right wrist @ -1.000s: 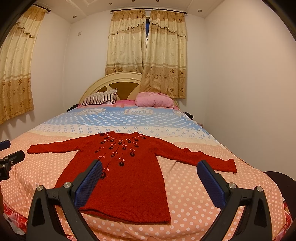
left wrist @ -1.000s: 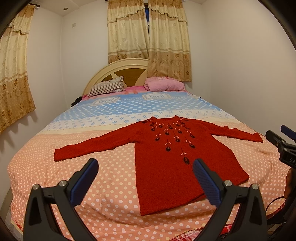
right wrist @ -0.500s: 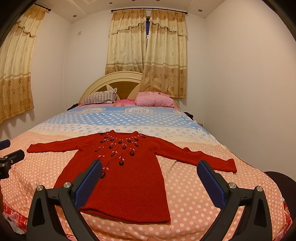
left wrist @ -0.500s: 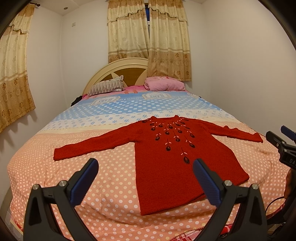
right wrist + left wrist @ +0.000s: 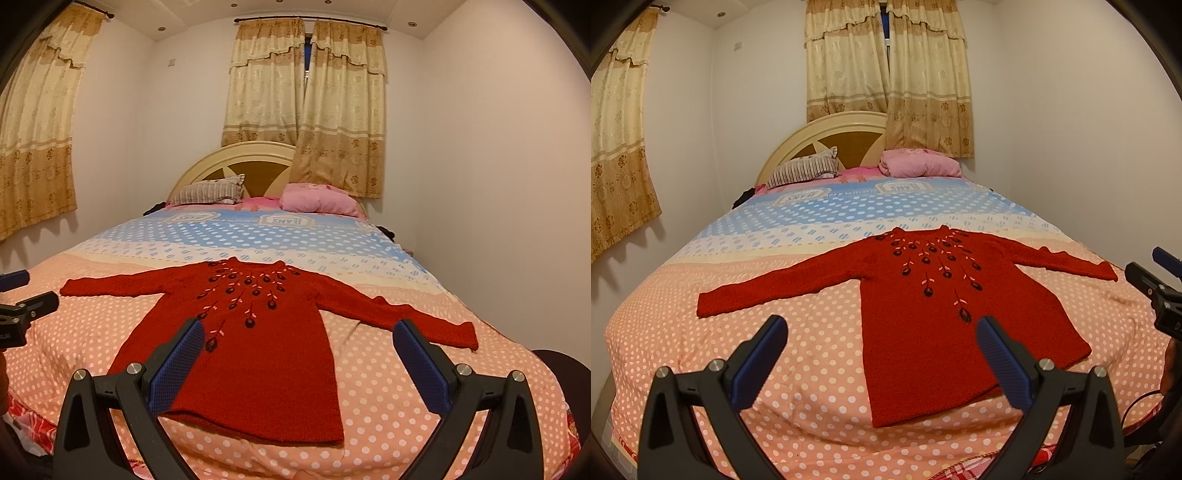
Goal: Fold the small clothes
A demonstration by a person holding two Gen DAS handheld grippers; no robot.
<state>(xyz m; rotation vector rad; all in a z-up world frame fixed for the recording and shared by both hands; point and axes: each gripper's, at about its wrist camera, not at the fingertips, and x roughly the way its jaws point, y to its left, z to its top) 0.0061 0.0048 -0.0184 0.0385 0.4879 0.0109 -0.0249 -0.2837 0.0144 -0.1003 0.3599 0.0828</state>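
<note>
Both grippers, left (image 5: 881, 356) and right (image 5: 297, 356), hang spread and empty short of the sweater's (image 5: 945, 314) hem. Best to pinch each cuff squarely and bring the sleeves across the sweater's chest, keeping the knit flat.

Bed (image 5: 665, 332) with polka-dot cover – peach near the foot, blue toward the headboard. Red sweater (image 5: 942, 314) lies flat near the foot edge, sleeves spread (embroidered front up). Striped pillow (image 5: 805, 171) and pink pillow (image 5: 919, 166) at the head edge.
</note>
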